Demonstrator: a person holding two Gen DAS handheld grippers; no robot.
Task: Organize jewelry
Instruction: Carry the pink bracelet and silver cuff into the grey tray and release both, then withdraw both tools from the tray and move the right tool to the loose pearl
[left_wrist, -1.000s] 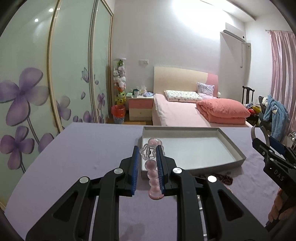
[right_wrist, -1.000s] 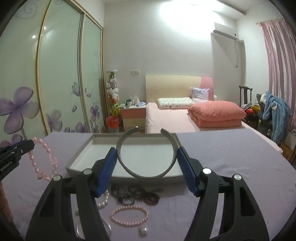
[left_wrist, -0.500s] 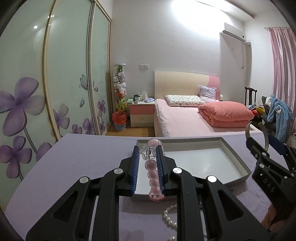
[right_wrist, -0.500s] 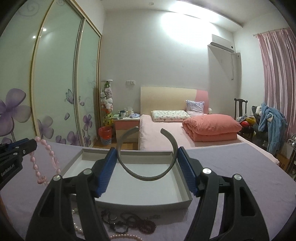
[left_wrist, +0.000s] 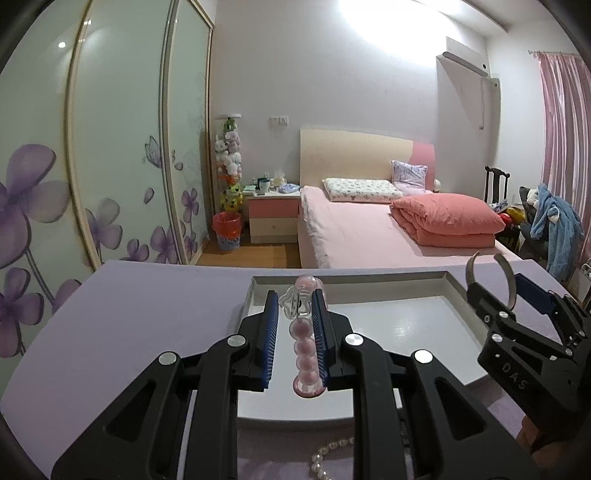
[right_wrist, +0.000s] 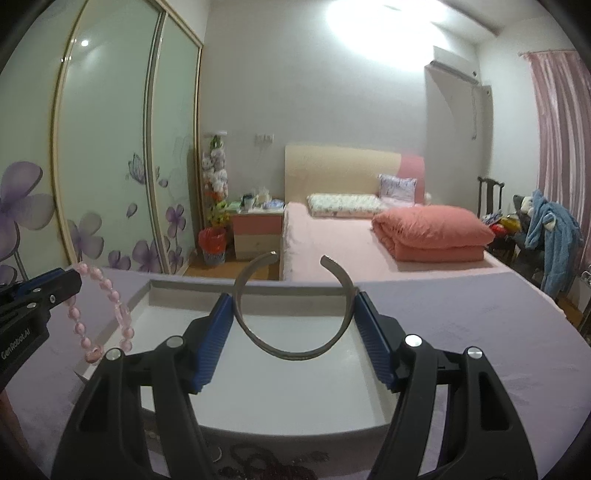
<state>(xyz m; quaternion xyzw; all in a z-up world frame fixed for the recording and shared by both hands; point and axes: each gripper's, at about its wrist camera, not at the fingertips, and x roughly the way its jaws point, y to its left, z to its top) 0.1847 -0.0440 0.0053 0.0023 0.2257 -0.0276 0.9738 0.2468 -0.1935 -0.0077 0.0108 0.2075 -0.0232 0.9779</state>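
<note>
Bedroom setting: a lavender-covered surface occupies the foreground, with a bed and sliding wardrobe doors painted with purple flowers behind it. On the surface stands a shallow grey tray with a pale, bare floor.

Step in hand, as judged: transfer of 2 pieces to the tray. The left gripper has its fingers nearly pressed together, pinching a pink bead bracelet that hangs over the tray's near-left part. The right gripper has its fingers spread wide and braced against the outer sides of a grey metal cuff bangle, held above the tray floor with its gap pointing away from the camera.

Next move, as judged: lower each piece until it is close to the tray floor, then release — and keep the 2 pieces apart so that they do not overlap.

Appearance of the task items:
- Bracelet: translucent pink oval beads on a loop, with a clear flower-shaped charm at the top between the fingers. It hangs limp and will probably settle in a loose heap.
- Bangle: a rigid, flat open band with a dull finish.
- Still on the surface in front of the tray — a white pearl strand and a dark beaded piece.
</note>
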